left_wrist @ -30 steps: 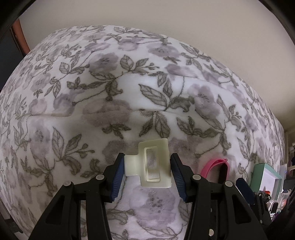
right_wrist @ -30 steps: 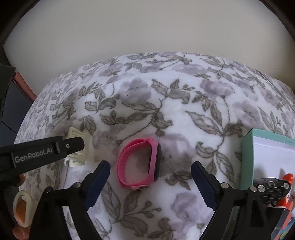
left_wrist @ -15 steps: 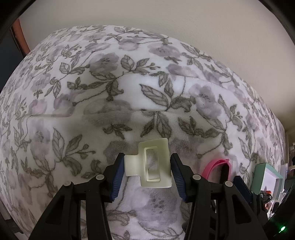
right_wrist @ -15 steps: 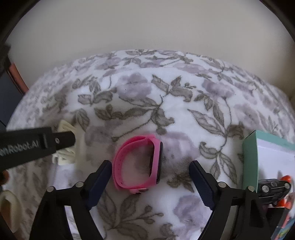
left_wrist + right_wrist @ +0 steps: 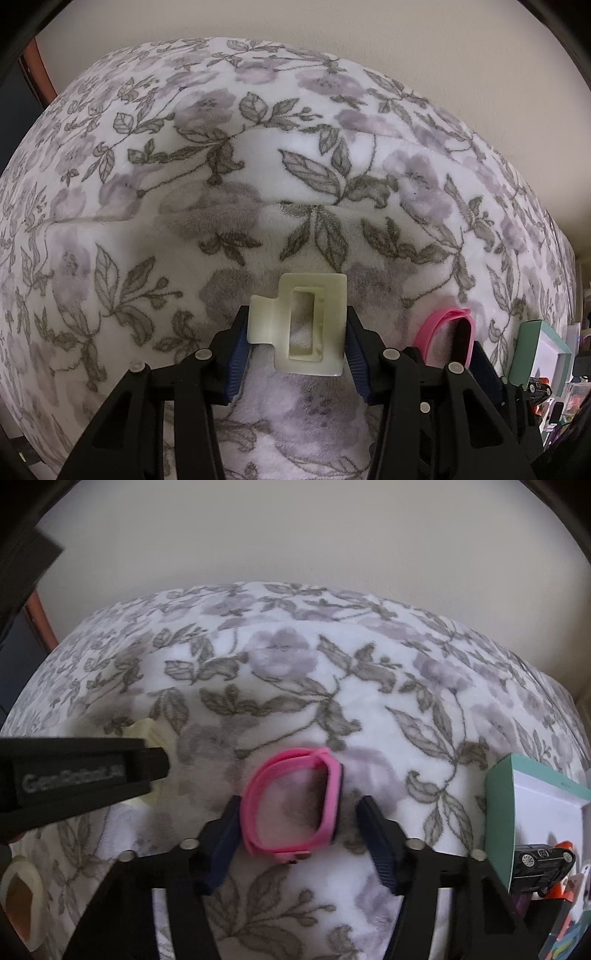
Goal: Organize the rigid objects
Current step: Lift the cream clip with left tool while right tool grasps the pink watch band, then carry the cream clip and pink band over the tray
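The teal box [image 5: 499, 812] at the right holds a black toy car [image 5: 543, 858]. The left gripper [image 5: 295, 332] pinches the cream hair clip [image 5: 299, 325] on the floral bed cover [image 5: 295, 672]. The right gripper [image 5: 295, 830] has just been closing around the pink wristband [image 5: 291, 805]; its left pad touches the band, the right stands just clear.

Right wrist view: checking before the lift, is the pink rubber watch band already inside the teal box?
No, the pink rubber watch band lies on the floral blanket, left of the teal box.
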`<move>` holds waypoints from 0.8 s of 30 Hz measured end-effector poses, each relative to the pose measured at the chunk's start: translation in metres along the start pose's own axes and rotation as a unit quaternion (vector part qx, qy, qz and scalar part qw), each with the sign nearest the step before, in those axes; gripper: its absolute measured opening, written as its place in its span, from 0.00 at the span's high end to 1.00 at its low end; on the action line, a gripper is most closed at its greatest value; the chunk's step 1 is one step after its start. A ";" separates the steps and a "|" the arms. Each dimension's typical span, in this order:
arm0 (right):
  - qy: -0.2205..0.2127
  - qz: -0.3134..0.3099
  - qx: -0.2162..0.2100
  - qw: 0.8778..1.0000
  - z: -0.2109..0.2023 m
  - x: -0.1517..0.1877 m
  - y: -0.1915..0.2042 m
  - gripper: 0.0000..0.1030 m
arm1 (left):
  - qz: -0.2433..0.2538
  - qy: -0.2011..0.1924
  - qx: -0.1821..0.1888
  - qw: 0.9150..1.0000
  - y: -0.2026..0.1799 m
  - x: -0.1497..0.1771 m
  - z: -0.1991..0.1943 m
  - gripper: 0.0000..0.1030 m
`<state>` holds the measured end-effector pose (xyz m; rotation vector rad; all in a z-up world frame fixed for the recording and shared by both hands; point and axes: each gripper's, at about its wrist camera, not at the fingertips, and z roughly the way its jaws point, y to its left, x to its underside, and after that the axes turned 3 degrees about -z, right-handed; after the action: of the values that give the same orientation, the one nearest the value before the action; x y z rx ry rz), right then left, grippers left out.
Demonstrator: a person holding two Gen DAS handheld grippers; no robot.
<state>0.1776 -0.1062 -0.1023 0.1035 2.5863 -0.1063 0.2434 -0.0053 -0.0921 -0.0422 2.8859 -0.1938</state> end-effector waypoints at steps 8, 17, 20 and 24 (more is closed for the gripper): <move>0.000 0.000 0.000 1.000 -0.002 0.001 0.001 0.48 | 0.004 -0.004 -0.003 1.000 -0.001 0.000 0.000 0.53; -0.012 0.000 -0.004 1.000 -0.022 -0.002 -0.003 0.49 | -0.002 -0.024 -0.002 1.000 0.003 -0.004 -0.021 0.53; -0.026 0.007 -0.004 1.000 -0.042 -0.005 -0.007 0.49 | 0.002 -0.041 0.000 0.999 0.000 -0.001 -0.041 0.53; -0.042 0.014 -0.003 0.999 -0.072 -0.008 -0.014 0.49 | 0.004 -0.062 0.008 0.998 -0.005 0.005 -0.074 0.53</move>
<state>0.1453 -0.1136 -0.0366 0.1306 2.4999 -0.0917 0.2204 -0.0011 -0.0215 -0.0376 2.7596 -0.2055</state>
